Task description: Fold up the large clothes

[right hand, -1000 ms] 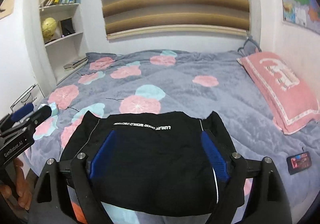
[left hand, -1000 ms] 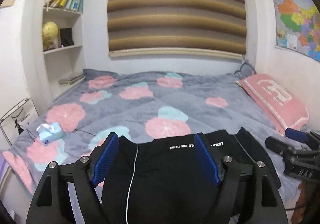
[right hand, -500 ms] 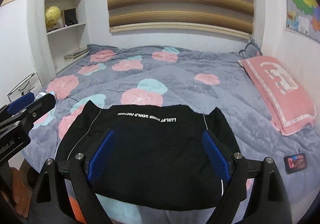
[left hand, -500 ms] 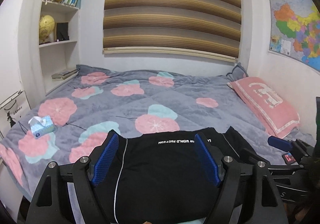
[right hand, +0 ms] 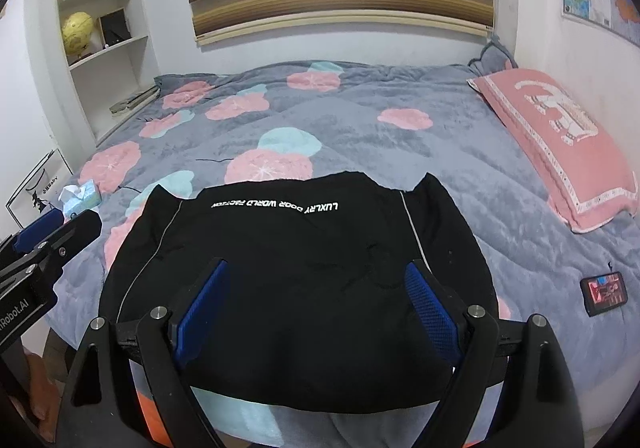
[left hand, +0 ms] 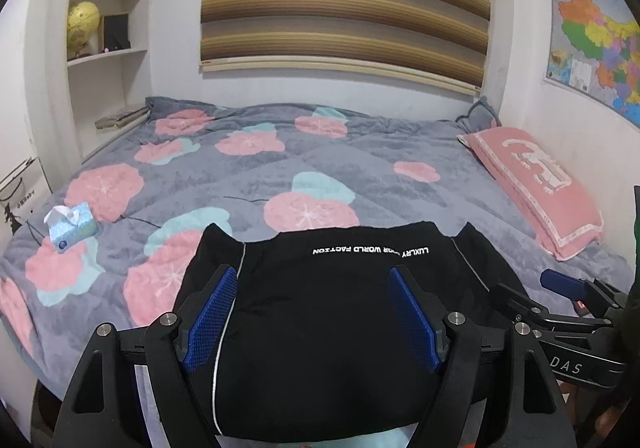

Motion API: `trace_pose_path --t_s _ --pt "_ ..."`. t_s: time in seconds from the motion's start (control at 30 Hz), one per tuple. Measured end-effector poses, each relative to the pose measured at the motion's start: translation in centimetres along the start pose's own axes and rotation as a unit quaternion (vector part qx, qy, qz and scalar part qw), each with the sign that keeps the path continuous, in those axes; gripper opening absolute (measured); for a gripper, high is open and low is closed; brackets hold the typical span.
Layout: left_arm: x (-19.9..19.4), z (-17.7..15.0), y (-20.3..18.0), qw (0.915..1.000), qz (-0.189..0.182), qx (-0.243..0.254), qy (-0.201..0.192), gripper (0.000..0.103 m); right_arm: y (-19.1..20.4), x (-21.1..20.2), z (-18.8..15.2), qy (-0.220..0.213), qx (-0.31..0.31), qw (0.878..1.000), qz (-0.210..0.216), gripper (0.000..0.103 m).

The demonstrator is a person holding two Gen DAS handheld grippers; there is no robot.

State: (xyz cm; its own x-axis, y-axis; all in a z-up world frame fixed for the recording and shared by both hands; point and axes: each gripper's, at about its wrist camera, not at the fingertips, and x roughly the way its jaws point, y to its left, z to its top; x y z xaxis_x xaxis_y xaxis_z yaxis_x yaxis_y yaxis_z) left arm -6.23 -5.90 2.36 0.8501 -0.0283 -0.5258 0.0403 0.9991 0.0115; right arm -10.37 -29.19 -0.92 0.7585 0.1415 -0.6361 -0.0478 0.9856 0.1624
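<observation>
A black garment (left hand: 336, 312) with white lettering and thin white piping lies folded flat at the near edge of the bed; it also shows in the right wrist view (right hand: 296, 256). My left gripper (left hand: 312, 320) is open and empty, held above the garment's near part. My right gripper (right hand: 316, 308) is open and empty too, above the garment's near edge. In the left wrist view the right gripper (left hand: 560, 300) shows at the right. In the right wrist view the left gripper (right hand: 44, 240) shows at the left.
The bed has a grey quilt (right hand: 360, 120) with pink and teal flowers. A pink pillow (right hand: 560, 140) lies at the right. A tissue box (left hand: 70, 226) sits at the left edge. A small dark device (right hand: 604, 290) lies at the right. Shelves (left hand: 108, 56) stand at back left.
Both grippers have drawn back and risen from the garment, so more of the bed and room shows. The garment lies still.
</observation>
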Motion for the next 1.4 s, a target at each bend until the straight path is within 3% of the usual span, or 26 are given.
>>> trace_pose_path --t_s 0.3,1.4 --pt "1.2 -0.4 -0.9 0.9998 -0.003 0.01 0.018 0.079 -0.9 1.0 -0.3 0.014 0.011 1.0 -0.004 0.091" --pt "2.3 -0.8 -1.8 0.9988 0.023 0.033 0.029 0.079 -1.1 2.7 -0.4 0.034 0.01 0.999 0.002 0.091"
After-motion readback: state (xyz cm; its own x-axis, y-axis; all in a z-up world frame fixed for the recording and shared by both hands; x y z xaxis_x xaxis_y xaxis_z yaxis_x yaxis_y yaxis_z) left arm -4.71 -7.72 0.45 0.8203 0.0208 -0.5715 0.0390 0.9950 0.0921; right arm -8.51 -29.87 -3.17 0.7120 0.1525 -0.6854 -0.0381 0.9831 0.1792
